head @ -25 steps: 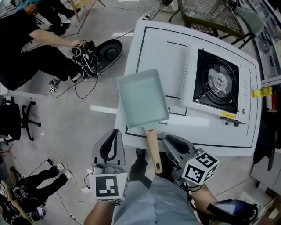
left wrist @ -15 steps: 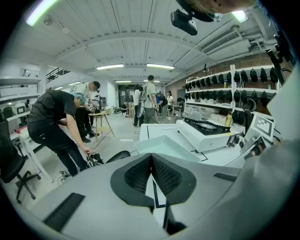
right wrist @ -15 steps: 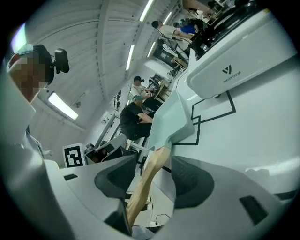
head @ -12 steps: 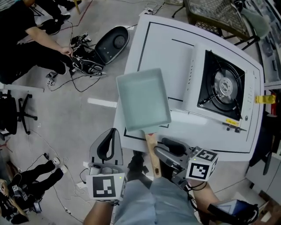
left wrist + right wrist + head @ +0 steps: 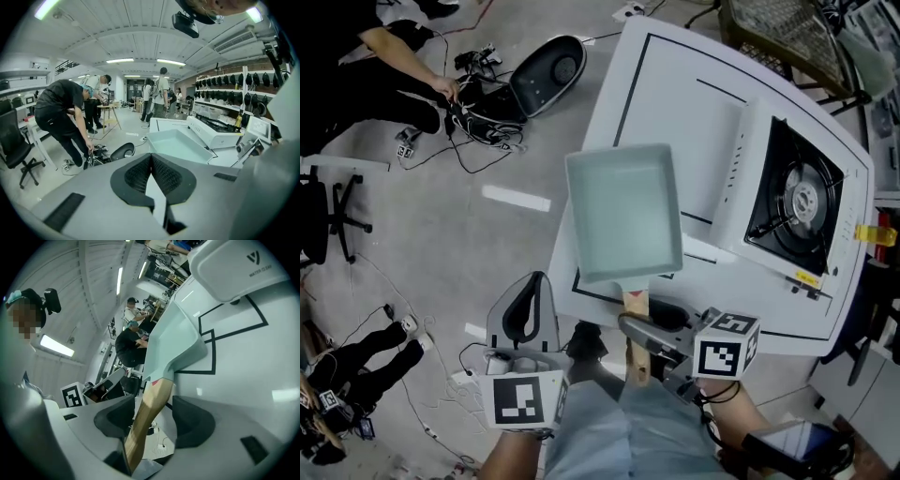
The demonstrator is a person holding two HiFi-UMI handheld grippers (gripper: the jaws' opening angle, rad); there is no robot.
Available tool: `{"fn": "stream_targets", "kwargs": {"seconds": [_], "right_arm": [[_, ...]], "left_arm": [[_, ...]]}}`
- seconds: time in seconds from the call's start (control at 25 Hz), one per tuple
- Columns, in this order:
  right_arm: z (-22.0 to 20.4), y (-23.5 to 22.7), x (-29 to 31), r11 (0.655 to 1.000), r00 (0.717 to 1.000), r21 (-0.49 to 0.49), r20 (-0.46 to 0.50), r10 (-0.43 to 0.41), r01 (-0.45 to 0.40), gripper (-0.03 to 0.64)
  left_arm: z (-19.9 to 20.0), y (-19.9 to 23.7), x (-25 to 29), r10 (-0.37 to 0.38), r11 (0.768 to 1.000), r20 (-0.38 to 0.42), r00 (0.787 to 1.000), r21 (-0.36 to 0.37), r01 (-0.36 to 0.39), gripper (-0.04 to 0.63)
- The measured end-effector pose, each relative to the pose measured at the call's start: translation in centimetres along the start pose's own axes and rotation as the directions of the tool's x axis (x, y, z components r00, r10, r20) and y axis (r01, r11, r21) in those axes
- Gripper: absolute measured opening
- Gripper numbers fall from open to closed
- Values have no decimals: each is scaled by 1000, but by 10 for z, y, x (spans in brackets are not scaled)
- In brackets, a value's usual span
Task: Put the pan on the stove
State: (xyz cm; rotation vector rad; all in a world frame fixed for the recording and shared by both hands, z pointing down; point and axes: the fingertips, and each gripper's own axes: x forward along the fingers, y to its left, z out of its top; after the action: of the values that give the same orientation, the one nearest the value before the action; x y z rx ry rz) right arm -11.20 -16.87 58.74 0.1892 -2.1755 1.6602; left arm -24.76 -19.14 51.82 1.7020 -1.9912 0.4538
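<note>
A pale green rectangular pan (image 5: 623, 211) lies on the white table (image 5: 675, 103), left of the black-topped stove (image 5: 797, 202). Its wooden handle (image 5: 636, 330) sticks out over the near edge. My right gripper (image 5: 641, 321) has just been opening its jaws, and they now stand open on either side of the handle (image 5: 150, 411) without pressing on it. My left gripper (image 5: 542, 283) hangs off the table's near left corner, shut and holding nothing. The left gripper (image 5: 151, 157) view shows the pan (image 5: 180, 143) and the stove (image 5: 218, 129) ahead. The pan (image 5: 176, 341) fills the right gripper (image 5: 152, 401) view.
A person (image 5: 366, 47) crouches over cables on the floor at the upper left, beside a round black device (image 5: 546, 73). An office chair (image 5: 326, 211) stands at the left. A wire-mesh piece (image 5: 773, 33) sits beyond the table. Black lines mark the tabletop.
My right gripper slid left and forward to the handle and its jaws went from shut to open around it. The pan kept its place on the table.
</note>
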Motion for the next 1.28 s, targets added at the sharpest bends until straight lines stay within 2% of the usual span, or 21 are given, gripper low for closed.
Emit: {"fn": "stream_targets", "kwargs": {"seconds": [0.24, 0.64, 0.88, 1.08, 1.16, 1.28], "right_arm": [[-2, -3, 9, 999, 999, 50, -27, 21, -20, 225], [-5, 0, 14, 999, 999, 54, -45, 1, 1, 224], [1, 3, 12, 990, 997, 126, 32, 66, -70, 213], [8, 5, 7, 962, 985, 231, 119, 122, -147, 170], [15, 7, 4, 955, 976, 234, 160, 147, -182, 150], [18, 11, 5, 956, 974, 222, 168, 154, -190, 147]], "left_arm": [[-7, 10, -3, 29, 999, 7, 1000, -25, -29, 18], [1, 22, -18, 43, 999, 30, 999, -35, -42, 18], [9, 24, -26, 42, 999, 45, 998, -20, -41, 18], [14, 23, -35, 45, 999, 49, 998, -3, -44, 18], [15, 22, -39, 49, 999, 49, 998, 5, -49, 18], [21, 21, -43, 50, 999, 60, 997, 13, -51, 18]]}}
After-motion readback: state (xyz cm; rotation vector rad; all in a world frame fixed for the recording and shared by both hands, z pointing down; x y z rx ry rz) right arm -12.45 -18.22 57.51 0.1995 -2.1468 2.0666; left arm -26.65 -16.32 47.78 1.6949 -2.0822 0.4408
